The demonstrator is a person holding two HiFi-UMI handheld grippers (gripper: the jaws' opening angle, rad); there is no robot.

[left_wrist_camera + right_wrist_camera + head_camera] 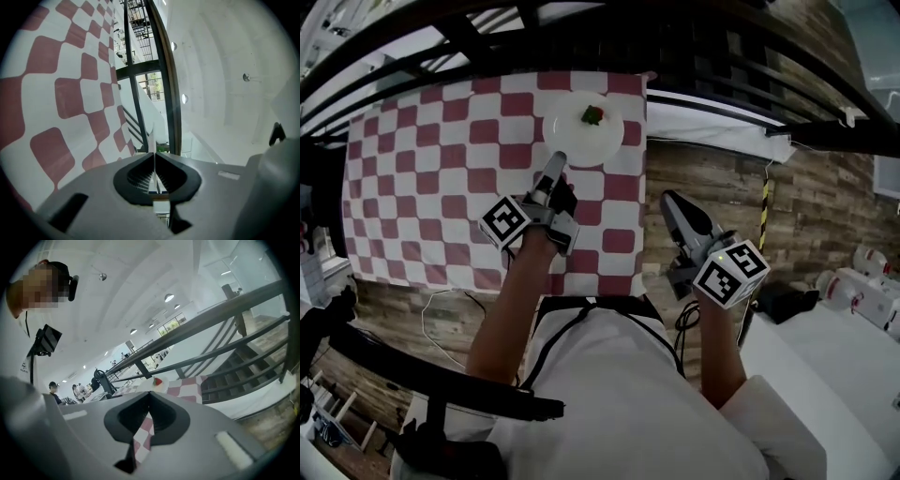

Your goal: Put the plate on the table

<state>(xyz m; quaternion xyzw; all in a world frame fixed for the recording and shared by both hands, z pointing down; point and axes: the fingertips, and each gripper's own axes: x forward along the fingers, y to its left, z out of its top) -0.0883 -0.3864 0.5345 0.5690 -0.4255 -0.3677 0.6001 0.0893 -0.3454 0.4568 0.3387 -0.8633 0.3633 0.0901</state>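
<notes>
Table [422, 159], at left: covered by a red-and-white checked cloth [56, 93] that fills the left of the left gripper view. Left gripper [557, 161]: reaches over the cloth, with its tips at the near rim of the plate [581, 141]. In its own view the jaws are pressed onto that rim, seen edge-on as a thin white line [153, 136]. The plate is white and sits over the far right part of the table, carrying a small red-and-green piece of food [592, 115]. Whether it rests on the cloth or hangs just above cannot be told. Right gripper [673, 202]: beside the table's right edge, over the wooden floor [712, 178], jaws together with nothing between them.
</notes>
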